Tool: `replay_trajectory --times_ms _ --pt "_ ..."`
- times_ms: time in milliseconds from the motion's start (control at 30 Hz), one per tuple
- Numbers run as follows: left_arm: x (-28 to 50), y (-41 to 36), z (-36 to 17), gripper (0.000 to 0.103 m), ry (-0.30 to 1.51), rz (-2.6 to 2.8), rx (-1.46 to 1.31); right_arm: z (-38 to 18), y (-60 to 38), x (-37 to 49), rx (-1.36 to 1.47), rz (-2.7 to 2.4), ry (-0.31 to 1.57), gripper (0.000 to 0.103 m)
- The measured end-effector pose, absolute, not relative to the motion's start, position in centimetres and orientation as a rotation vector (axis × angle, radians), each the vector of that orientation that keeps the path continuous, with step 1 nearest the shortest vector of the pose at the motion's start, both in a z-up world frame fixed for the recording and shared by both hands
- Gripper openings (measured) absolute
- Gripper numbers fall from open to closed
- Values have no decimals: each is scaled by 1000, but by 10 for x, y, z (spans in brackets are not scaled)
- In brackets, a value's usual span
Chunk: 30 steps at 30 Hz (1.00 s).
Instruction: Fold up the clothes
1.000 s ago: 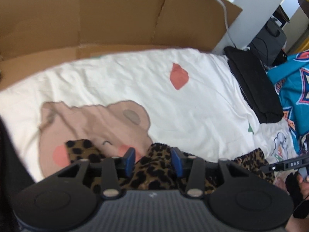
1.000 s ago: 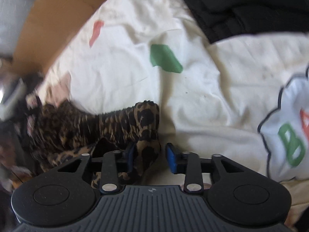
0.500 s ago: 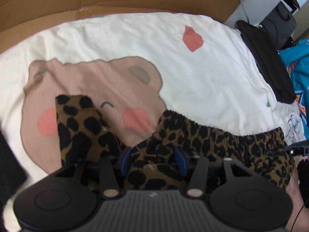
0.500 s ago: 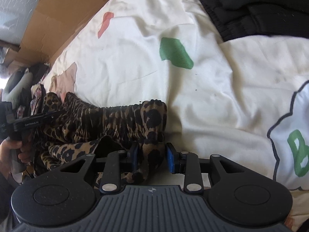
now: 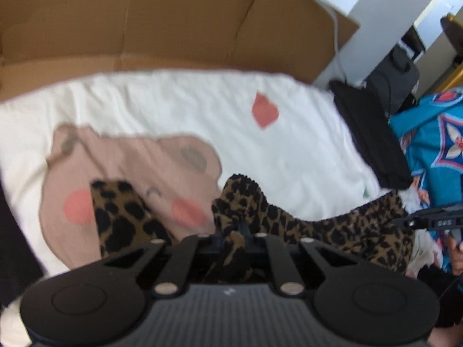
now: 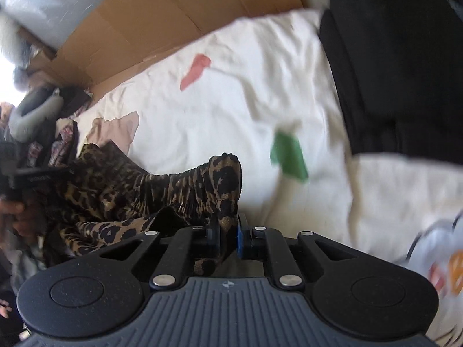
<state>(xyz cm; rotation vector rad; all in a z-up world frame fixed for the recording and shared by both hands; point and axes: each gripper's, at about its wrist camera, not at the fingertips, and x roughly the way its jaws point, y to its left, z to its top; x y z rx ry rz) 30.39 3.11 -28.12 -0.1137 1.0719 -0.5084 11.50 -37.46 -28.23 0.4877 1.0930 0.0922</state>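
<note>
Both tongs, left and right, now pinched onto leopard-print garment, earlier apart.

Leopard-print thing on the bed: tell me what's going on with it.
A person is working on the leopard-print garment with a handheld gripper in each hand. The left gripper has its fingers shut on a bunched edge of the fabric, and the right gripper is pinching the gathered edge at the other end. The garment sags between them over the white cartoon-print bedsheet, partly covering the bear design. No fold is made yet. A black folded item lies off to the side.
</note>
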Motion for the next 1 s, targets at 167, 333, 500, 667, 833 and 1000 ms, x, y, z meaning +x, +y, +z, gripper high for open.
replay_trajectory --times_ms 167,333,500,667,833,1000 --pt "305 44 -261 3 980 -467 -142 -267 -378 145 346 95 1049 9" --pt "310 54 -259 3 929 -415 -194 -247 -375 181 218 112 994 9" --pt "315 63 -250 3 881 -368 -204 -227 -366 229 116 139 938 9" --pt "326 74 -241 3 862 -323 -214 -215 -357 271 91 150 893 9" --pt "335 81 -235 3 835 -286 -208 -214 -343 298 40 173 893 9" --pt "345 87 -236 3 825 -265 -214 -212 -340 315 44 168 885 9"
